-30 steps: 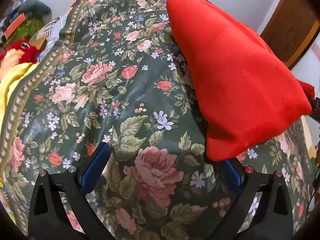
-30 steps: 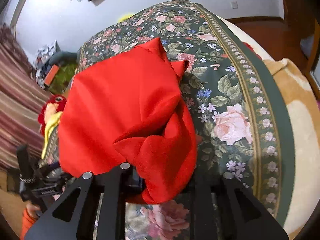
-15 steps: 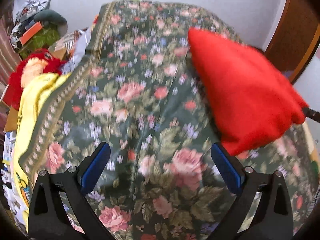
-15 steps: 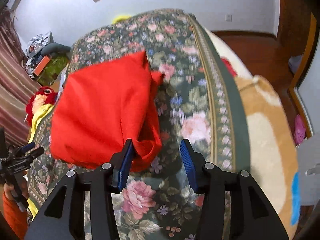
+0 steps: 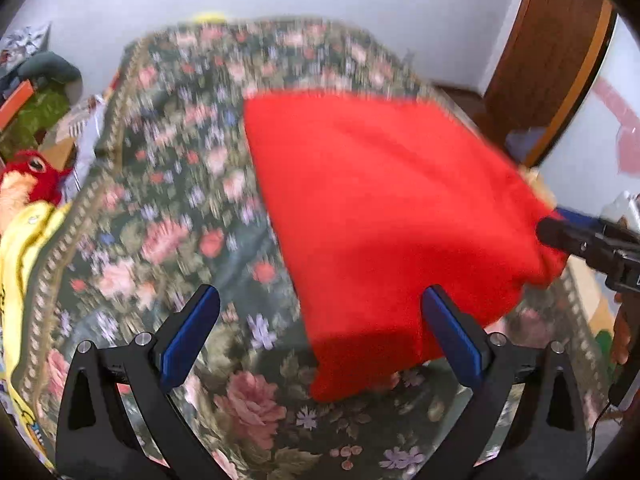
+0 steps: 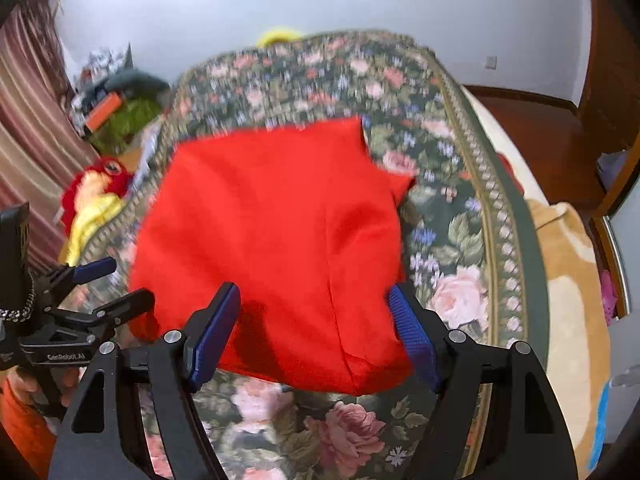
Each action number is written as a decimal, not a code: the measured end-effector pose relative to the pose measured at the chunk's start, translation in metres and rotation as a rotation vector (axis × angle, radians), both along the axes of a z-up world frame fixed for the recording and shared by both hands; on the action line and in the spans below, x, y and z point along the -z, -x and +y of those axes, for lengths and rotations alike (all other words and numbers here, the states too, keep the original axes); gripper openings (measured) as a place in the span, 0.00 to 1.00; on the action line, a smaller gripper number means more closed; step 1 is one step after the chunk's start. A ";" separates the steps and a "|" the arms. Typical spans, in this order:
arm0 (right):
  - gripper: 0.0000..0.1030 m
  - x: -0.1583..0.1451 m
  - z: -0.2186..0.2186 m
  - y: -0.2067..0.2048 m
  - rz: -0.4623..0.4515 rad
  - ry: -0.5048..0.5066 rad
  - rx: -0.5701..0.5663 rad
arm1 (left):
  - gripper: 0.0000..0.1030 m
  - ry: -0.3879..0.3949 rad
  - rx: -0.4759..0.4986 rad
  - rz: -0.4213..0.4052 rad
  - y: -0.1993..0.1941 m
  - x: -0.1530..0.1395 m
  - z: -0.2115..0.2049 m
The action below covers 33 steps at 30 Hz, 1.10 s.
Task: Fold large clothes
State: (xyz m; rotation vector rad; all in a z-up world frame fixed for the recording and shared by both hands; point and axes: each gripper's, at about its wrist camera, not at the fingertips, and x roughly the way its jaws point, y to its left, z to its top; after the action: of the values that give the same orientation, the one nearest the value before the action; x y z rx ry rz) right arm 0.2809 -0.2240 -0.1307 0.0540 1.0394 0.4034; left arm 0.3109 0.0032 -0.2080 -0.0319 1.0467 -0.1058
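Note:
A folded red garment lies on a dark floral bedspread. It also shows in the right wrist view as a rough square with a seam down its middle. My left gripper is open and empty, above the garment's near left corner. My right gripper is open and empty, its blue pads wide apart over the garment's near edge. The right gripper appears at the right edge of the left wrist view; the left gripper appears at the left of the right wrist view.
A red and yellow plush toy and yellow cloth lie left of the bed. Clutter with a green bag sits by the far wall. A tan blanket edges the bed on the right. A wooden door frame stands at the right.
My right gripper let go of the red garment and opened wide. Both grippers drew back and up, so the garment now lies flat and folded on the bedspread.

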 end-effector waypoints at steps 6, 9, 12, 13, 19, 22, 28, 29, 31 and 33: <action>0.71 0.034 -0.013 -0.001 0.131 0.008 -0.001 | 0.99 0.015 0.012 0.072 0.018 0.030 0.015; 0.72 0.033 -0.021 0.001 0.146 0.014 0.010 | 0.99 -0.033 -0.001 0.104 0.025 0.036 0.023; 0.72 0.027 -0.029 0.004 0.146 0.012 0.012 | 0.99 -0.054 -0.011 0.111 0.033 0.034 0.029; 0.72 0.025 -0.030 0.005 0.141 0.013 0.013 | 0.99 -0.051 -0.012 0.106 0.035 0.031 0.031; 0.72 0.001 -0.037 0.000 0.098 -0.025 0.025 | 0.99 -0.026 -0.033 0.028 0.035 -0.001 0.040; 0.72 -0.013 -0.037 -0.004 0.067 -0.057 0.019 | 0.99 0.003 -0.037 -0.015 0.025 -0.018 0.041; 0.72 -0.017 -0.029 -0.026 0.036 -0.080 0.021 | 0.99 0.145 -0.051 -0.016 -0.012 -0.027 0.044; 0.73 -0.015 -0.028 -0.030 0.040 -0.088 0.021 | 0.99 0.179 -0.055 -0.001 -0.019 -0.024 0.044; 0.73 -0.006 -0.024 -0.042 0.055 -0.090 0.029 | 0.99 0.246 -0.062 0.037 -0.033 -0.015 0.046; 0.73 0.004 -0.022 -0.050 0.079 -0.092 0.034 | 0.99 0.323 -0.065 0.080 -0.045 -0.004 0.047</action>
State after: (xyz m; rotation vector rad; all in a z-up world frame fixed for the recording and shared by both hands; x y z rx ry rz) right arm 0.3310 -0.2462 -0.1346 0.1705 1.0957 0.4210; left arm 0.3556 0.0498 -0.2038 -0.3652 1.0992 -0.2147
